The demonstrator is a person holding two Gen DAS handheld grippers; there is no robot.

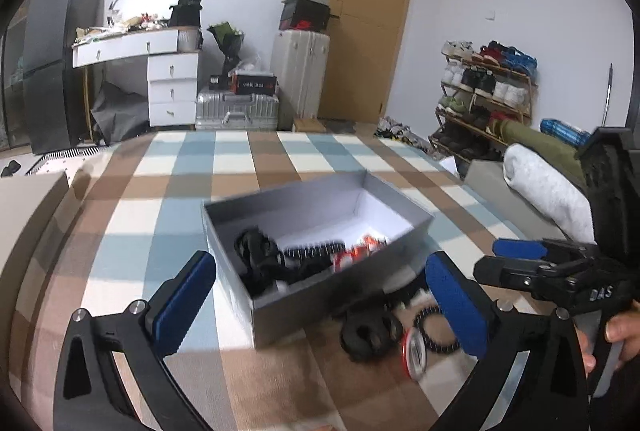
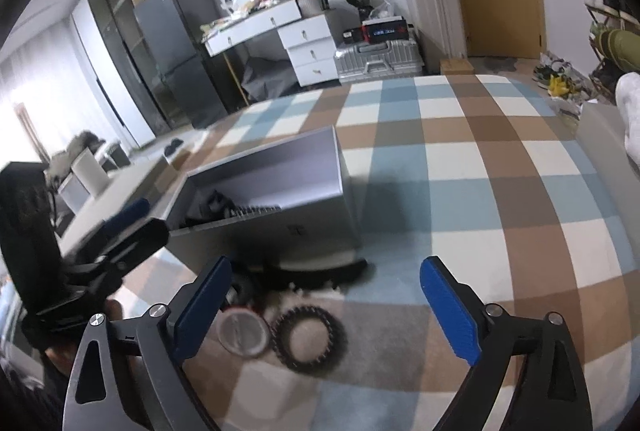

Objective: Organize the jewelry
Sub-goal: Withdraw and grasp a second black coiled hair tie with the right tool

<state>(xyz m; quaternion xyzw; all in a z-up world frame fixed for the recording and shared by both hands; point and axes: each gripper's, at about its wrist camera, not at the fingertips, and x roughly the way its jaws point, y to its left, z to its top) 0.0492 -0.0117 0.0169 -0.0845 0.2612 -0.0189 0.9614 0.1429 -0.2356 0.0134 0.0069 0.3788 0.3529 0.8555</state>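
An open grey box (image 1: pixel 340 291) sits on the checked bedspread and holds dark bracelets and a red-and-white piece (image 1: pixel 360 251). The box also shows in the right wrist view (image 2: pixel 304 227). Beside it lie a black beaded bracelet (image 2: pixel 310 339), a round silver case with a red rim (image 2: pixel 243 334) and a dark strap (image 2: pixel 320 271). In the left wrist view the bracelet (image 1: pixel 436 329), the case (image 1: pixel 414 353) and a black lump (image 1: pixel 368 335) lie between my fingers. My left gripper (image 1: pixel 320 311) is open and empty. My right gripper (image 2: pixel 326 305) is open and empty above the bracelet.
The checked bedspread (image 2: pixel 460 171) reaches to the far edge. A grey pillow (image 1: pixel 548 191) and an olive roll (image 1: pixel 540 143) lie at the right. Beyond the bed stand suitcases (image 1: pixel 236 109), a white desk (image 1: pixel 160 71), a shoe rack (image 1: pixel 484 91) and a door (image 1: pixel 368 19).
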